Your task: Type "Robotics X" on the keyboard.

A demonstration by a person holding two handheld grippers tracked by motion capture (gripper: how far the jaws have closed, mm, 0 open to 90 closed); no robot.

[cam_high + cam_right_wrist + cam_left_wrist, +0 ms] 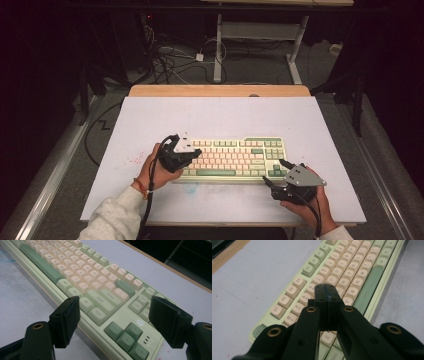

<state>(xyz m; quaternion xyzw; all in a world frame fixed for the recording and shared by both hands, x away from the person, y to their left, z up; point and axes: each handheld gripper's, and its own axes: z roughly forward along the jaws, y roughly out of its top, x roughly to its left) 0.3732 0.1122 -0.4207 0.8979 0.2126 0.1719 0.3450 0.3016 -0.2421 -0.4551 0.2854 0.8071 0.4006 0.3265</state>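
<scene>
Keyboard (pixel 232 159) work is what we have in hand: the pale green board with cream and green keys lies flat near the middle of the white worktop (pixel 215 115), its long front edge toward us.

Our left tongs (pixel 325 293) are pressed together with nothing between them, the two black jaws meeting in one blunt tip. In the left gripper view that tip hangs above the letter rows at the board's left half; whether it already touches a keycap we cannot tell. In the high view the left tongs (pixel 176 155) sit over the board's left end.

Our right tongs (pixel 113 322) are spread wide and hold nothing. In the right gripper view the jaws straddle the board's right front corner, with the arrow keys (pixel 126 336) between and beyond them, but neither pad presses on the case. In the high view the right tongs (pixel 280 172) rest just beside that corner.

We judge the step to be key pressing: the closed left tip serves as a single finger, while the right side waits, perhaps to steady the board.

The next move calls for a short, straight descent onto one chosen keycap, centred so the tip does not catch a neighbouring key, and with light pressure. If the board slides, the right jaws should close on the corner first.
</scene>
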